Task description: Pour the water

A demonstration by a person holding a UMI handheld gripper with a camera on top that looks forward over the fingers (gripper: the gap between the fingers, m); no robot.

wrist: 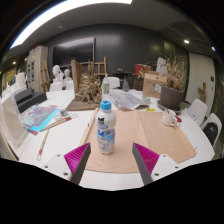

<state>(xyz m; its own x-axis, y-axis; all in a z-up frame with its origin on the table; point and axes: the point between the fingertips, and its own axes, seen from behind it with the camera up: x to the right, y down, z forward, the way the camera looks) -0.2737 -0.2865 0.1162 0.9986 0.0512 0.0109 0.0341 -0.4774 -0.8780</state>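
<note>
Bottle [105, 128] mid-frame, likely light, thin-walled, slippery; best taken mid-body. Gripper [108, 165] wide open, empty, bottle just ahead.

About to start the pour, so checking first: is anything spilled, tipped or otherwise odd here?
Nothing stands out. The water bottle stands upright and capped on the brown mat, between the open gripper fingers; no spill shows.
</note>
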